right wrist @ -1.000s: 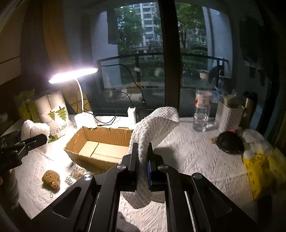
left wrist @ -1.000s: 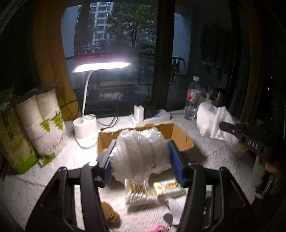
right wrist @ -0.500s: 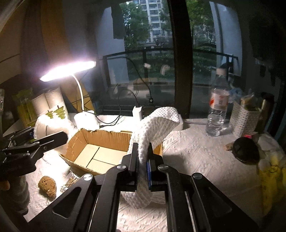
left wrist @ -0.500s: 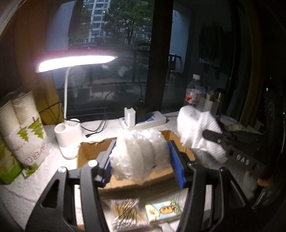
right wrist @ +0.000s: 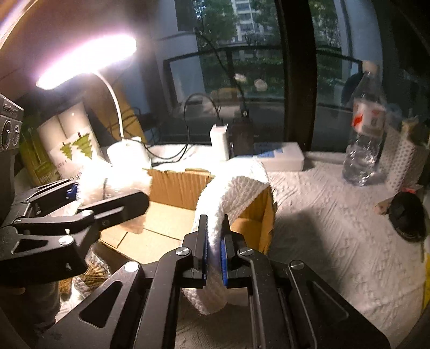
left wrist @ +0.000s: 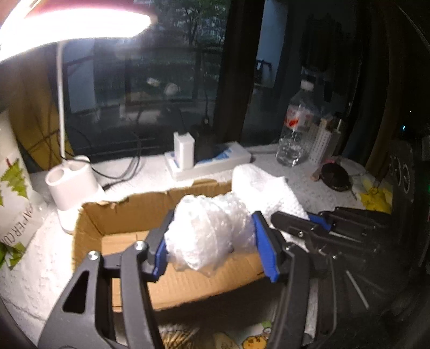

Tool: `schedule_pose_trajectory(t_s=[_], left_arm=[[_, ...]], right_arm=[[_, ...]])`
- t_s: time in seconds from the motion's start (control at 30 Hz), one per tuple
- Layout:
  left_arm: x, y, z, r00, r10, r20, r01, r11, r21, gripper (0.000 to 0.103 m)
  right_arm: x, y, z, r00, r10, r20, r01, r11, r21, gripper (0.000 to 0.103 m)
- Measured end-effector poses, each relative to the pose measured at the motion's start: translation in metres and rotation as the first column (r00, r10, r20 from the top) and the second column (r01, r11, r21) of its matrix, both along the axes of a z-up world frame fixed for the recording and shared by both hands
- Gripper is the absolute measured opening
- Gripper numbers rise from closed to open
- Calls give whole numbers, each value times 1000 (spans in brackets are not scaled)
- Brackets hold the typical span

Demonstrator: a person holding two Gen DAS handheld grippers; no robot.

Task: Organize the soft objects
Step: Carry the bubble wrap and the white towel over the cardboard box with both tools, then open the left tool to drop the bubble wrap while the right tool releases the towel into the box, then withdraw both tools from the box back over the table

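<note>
Both hand-held grippers moved over box (left wrist: 188, 284): left (left wrist: 212, 241) clamps bubble wrap (left wrist: 204, 233), right (right wrist: 214, 241) cloth (right wrist: 236, 188).

Lit desk lamp (right wrist: 88, 61) before dark window (right wrist: 242, 53), trees outside.

dim room, lit mainly by the desk lamp (left wrist: 72, 24), whose head is blown out to white glare in both views; weak daylight through the window (right wrist: 255, 48); the white table covering (right wrist: 336, 228) beside the cardboard box (right wrist: 266, 214) carries a hard shadow; right side of the left wrist view near black; fisheye bending at edges; slight motion blur, left wrist view softer
</note>
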State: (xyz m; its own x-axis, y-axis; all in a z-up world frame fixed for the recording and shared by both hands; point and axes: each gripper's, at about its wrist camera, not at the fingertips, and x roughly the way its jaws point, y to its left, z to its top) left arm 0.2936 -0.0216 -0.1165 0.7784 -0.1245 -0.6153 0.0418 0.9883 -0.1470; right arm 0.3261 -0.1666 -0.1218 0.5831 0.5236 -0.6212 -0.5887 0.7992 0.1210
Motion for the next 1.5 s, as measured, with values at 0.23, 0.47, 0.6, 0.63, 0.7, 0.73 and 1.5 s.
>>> schedule_pose_trajectory(t_s=[0.23, 0.47, 0.6, 0.63, 0.7, 0.73, 1.5], left_arm=[[20, -1, -29, 996, 7, -91, -9, 1000, -22, 57], [28, -3, -44, 988, -7, -151, 1, 999, -43, 58], [28, -3, -42, 988, -7, -155, 0, 999, -47, 59], [28, -2, -40, 988, -4, -155, -3, 999, -43, 59], [25, 0, -37, 989, 16, -150, -22, 999, -34, 64], [24, 2, -35, 989, 27, -147, -32, 999, -31, 66], [-66, 38, 35, 995, 98, 35, -94, 990, -102, 96]], right_arm=[[16, 0, -24, 997, -9, -73, 8, 1000, -14, 8], [18, -1, -26, 995, -12, -98, 11, 1000, -10, 8], [15, -1, -23, 995, -13, -103, 12, 1000, -16, 14], [14, -1, -21, 995, -21, -98, 19, 1000, -21, 16], [14, -3, -18, 995, -36, -90, 34, 999, -27, 28], [13, -4, -15, 995, -44, -87, 42, 999, -33, 31], [-59, -20, 38, 989, -140, 41, 143, 987, -76, 51]])
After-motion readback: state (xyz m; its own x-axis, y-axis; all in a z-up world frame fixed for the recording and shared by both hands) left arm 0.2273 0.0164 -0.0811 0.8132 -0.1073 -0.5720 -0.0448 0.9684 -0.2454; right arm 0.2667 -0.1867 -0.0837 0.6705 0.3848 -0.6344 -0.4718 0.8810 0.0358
